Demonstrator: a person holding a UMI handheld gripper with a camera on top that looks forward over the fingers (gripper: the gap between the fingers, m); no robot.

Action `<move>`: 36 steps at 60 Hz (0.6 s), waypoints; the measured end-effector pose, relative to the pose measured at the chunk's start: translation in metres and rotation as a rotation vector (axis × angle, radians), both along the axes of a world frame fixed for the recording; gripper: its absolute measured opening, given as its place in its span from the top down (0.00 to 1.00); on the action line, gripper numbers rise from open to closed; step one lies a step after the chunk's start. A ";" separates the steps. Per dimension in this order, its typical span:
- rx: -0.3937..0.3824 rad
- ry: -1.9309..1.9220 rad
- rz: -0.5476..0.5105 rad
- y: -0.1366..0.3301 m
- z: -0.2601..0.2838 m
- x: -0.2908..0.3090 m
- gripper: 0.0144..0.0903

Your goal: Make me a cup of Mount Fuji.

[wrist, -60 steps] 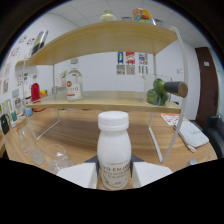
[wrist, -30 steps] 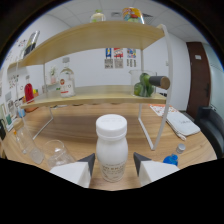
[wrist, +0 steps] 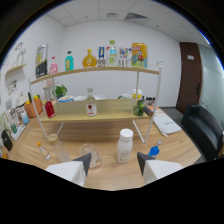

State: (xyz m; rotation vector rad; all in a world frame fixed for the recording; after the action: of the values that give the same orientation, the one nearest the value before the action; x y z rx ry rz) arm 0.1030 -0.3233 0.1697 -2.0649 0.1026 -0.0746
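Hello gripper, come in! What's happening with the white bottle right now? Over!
Gripper open, holding nothing. White bottle standing upright on the table, just ahead of the fingers. Clear glass beside it, blue cap on its other side. Path ahead unblocked.

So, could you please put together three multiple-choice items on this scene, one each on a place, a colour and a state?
1. Where does the white bottle stand?
A. on the top shelf
B. on the table, just ahead of the claw
C. on the black chair

2. What colour is the bottle's cap?
A. white
B. red
C. green

3. How are the claw's fingers?
A. shut on the bottle
B. shut on a glass
C. open, holding nothing

Answers:
1 B, it rests on the wooden table, beyond the fingertips.
2 A, the cap matches the white body.
3 C, the fingers stand apart with nothing between them.
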 end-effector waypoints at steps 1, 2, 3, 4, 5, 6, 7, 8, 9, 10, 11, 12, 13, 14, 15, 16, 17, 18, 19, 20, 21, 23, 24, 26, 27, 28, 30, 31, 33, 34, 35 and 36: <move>-0.002 0.000 0.001 -0.002 0.001 -0.004 0.06; -0.003 0.001 0.001 -0.004 0.002 -0.007 0.06; -0.005 0.000 0.000 -0.006 0.003 -0.010 0.06; -0.007 -0.002 0.001 -0.007 0.004 -0.013 0.06; -0.010 -0.002 0.002 -0.009 0.005 -0.017 0.06; -0.013 -0.002 0.004 -0.011 0.005 -0.021 0.06; -0.015 -0.002 0.004 -0.012 0.006 -0.024 0.06; -0.016 -0.002 0.005 -0.014 0.007 -0.028 0.06; -0.016 -0.002 0.006 -0.015 0.007 -0.031 0.06; -0.017 -0.002 0.007 -0.016 0.008 -0.035 0.06; -0.018 -0.002 0.009 -0.017 0.009 -0.038 0.06; -0.021 -0.002 0.010 -0.018 0.010 -0.042 0.06; -0.021 -0.003 0.012 -0.018 0.010 -0.045 0.05; -0.021 -0.004 0.014 -0.019 0.011 -0.047 0.05; -0.021 -0.006 0.015 -0.020 0.012 -0.050 0.06; -0.023 -0.006 0.015 -0.020 0.012 -0.052 0.05; -0.025 -0.006 0.016 -0.021 0.013 -0.055 0.05; -0.025 -0.005 0.019 -0.021 0.013 -0.058 0.05; -0.025 -0.003 0.022 -0.022 0.014 -0.061 0.05; -0.025 -0.002 0.024 -0.022 0.014 -0.064 0.05; -0.025 -0.003 0.025 -0.022 0.014 -0.066 0.05; -0.029 -0.007 0.027 -0.024 0.014 -0.069 0.05; -0.031 -0.010 0.029 -0.024 0.014 -0.071 0.05; -0.031 -0.018 0.033 -0.025 0.015 -0.074 0.05; -0.032 -0.022 0.033 -0.025 0.016 -0.075 0.05; -0.032 -0.024 0.034 -0.025 0.016 -0.076 0.05; -0.036 -0.024 0.037 -0.025 0.016 -0.079 0.06; -0.038 -0.023 0.037 -0.025 0.016 -0.080 0.06; -0.044 -0.016 0.038 -0.026 0.015 -0.082 0.06; -0.048 -0.014 0.038 -0.026 0.014 -0.083 0.06; -0.050 -0.015 0.037 -0.027 0.014 -0.083 0.05; -0.051 -0.018 0.036 -0.027 0.013 -0.083 0.06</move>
State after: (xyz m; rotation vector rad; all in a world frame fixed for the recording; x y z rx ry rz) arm 0.0200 -0.3505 0.1832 -2.1156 0.0528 -0.0739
